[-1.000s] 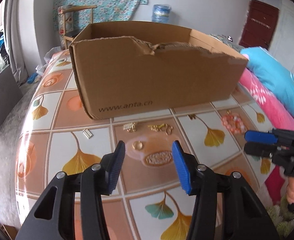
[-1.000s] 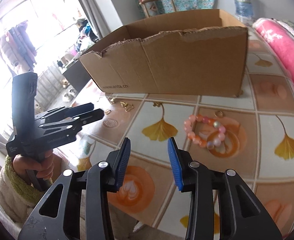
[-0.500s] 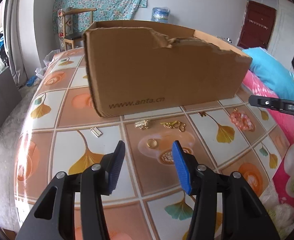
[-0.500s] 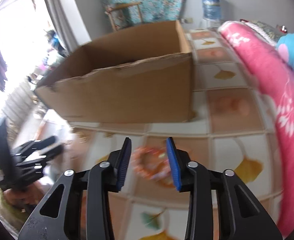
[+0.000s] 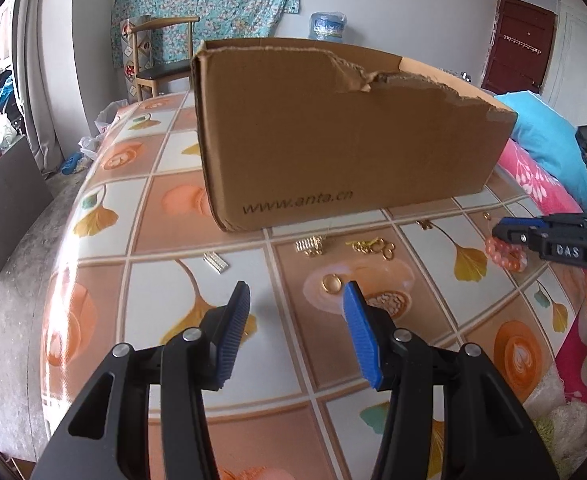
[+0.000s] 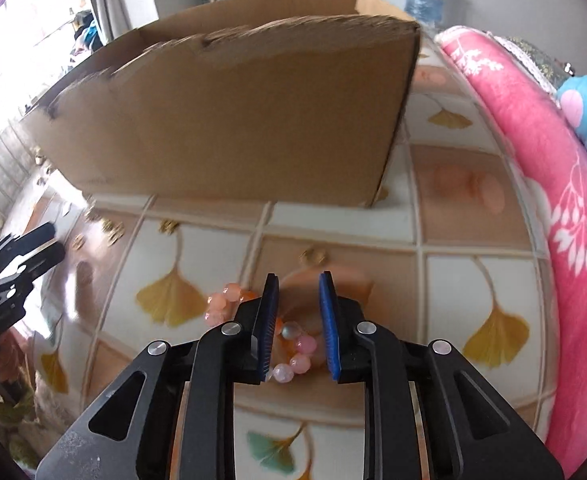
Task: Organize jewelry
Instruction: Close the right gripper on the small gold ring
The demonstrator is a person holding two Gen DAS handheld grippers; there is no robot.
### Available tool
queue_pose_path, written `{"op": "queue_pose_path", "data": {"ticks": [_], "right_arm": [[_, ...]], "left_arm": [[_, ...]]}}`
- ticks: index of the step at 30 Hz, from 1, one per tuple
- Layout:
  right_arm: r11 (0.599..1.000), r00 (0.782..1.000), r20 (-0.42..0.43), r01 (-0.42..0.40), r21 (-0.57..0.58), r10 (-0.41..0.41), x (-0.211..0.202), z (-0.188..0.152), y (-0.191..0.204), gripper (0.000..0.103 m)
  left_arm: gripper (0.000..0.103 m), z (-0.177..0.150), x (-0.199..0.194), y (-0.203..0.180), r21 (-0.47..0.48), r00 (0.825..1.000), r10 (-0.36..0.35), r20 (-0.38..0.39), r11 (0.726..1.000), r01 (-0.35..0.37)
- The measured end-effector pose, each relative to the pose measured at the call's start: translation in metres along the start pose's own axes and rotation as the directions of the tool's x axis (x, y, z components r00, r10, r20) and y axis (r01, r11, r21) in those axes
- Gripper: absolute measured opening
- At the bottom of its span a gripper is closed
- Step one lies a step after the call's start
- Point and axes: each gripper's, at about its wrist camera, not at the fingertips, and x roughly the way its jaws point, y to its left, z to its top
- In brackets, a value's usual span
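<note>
The pink bead bracelet (image 6: 293,342) lies on the tiled surface (image 6: 473,280) in front of the cardboard box (image 6: 233,120). The right claw (image 6: 298,320) has dropped over it since half a second ago, jaws partly open with several beads between them, nothing gripped. The left claw (image 5: 295,336) has stayed wide open and empty above the surface, near a gold ring (image 5: 332,282), with gold trinkets (image 5: 369,246) lying closer to the box.
</note>
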Motion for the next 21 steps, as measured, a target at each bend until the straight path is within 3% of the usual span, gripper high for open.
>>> {"op": "queue_pose_path", "data": {"ticks": [4,14,21], "right_arm": [[1.0,1.0,-0.011,-0.02,-0.001,0.02,-0.005,-0.005,0.003,0.021],[0.999,0.995,0.098,-0.018,0.038,0.014,-0.009,0.016,-0.019,0.021],[0.998,0.995,0.094,-0.048,0.042,0.044,0.0,0.015,-0.024,0.021]], "left_arm": [[0.048,-0.001,-0.001,-0.005,0.02,1.0,-0.009,-0.006,1.0,0.009],[0.047,0.008,0.012,-0.019,0.07,0.999,0.017,-0.046,0.997,-0.014],[0.027,0.01,0.017,-0.034,0.123,0.998,0.045,-0.054,0.992,-0.038]]}}
